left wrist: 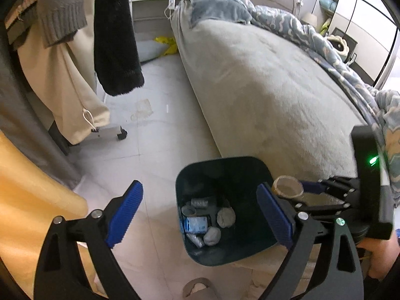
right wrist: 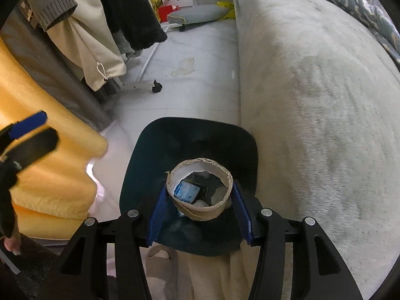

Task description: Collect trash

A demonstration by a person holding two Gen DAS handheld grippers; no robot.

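A dark teal trash bin [left wrist: 220,161] stands on the floor against the bed. It holds crumpled paper balls [left wrist: 226,216] and a blue packet [left wrist: 196,225]. My left gripper [left wrist: 200,215] hangs open and wide above the bin with nothing between its blue pads. My right gripper [right wrist: 199,187] is shut on a short cardboard tube [right wrist: 200,212], held upright right over the bin [right wrist: 150,162]. Through the tube's hole I see the trash below. In the left wrist view the same cardboard tube [left wrist: 287,187] shows at the bin's right rim. The left gripper [right wrist: 32,135] shows at the left edge of the right wrist view.
A bed with a grey blanket [left wrist: 262,87] fills the right side. Clothes [left wrist: 115,37] hang from a wheeled rack [left wrist: 121,133] at the left. A yellow foam roll [right wrist: 50,175] lies left of the bin. A slipper [left wrist: 196,287] lies just in front of the bin.
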